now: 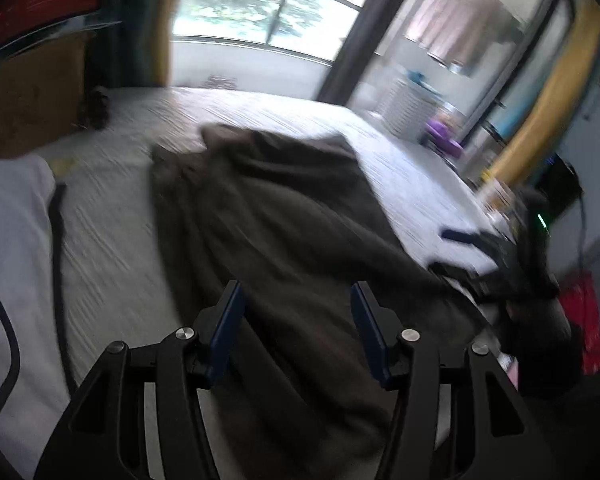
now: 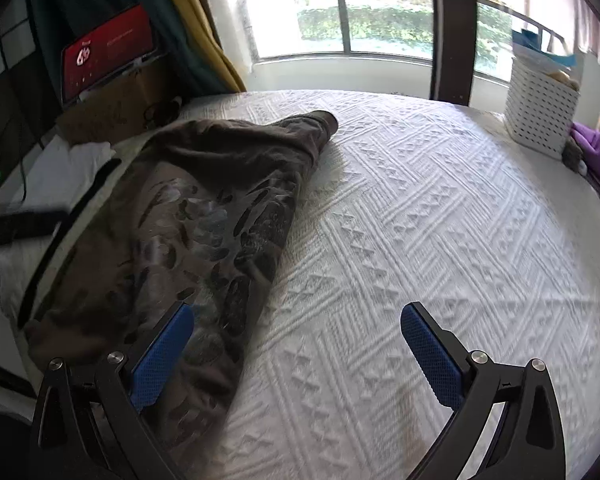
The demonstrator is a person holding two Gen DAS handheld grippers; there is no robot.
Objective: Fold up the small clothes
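Blue mesh-textured pads on my right gripper (image 2: 298, 320) gape wide, gripping nothing, above the white woven bedspread (image 2: 420, 208). Left gripper (image 1: 296, 300) also spread, empty, over the soft brown printed shirt (image 1: 268, 200), rumpled at frame centre.

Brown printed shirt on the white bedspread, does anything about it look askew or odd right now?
The brown printed shirt lies bunched and slanted on the white textured bedspread, its top end rolled into a lump, not flat. Both the left gripper and right gripper are open and hold nothing. The left view is motion-blurred.
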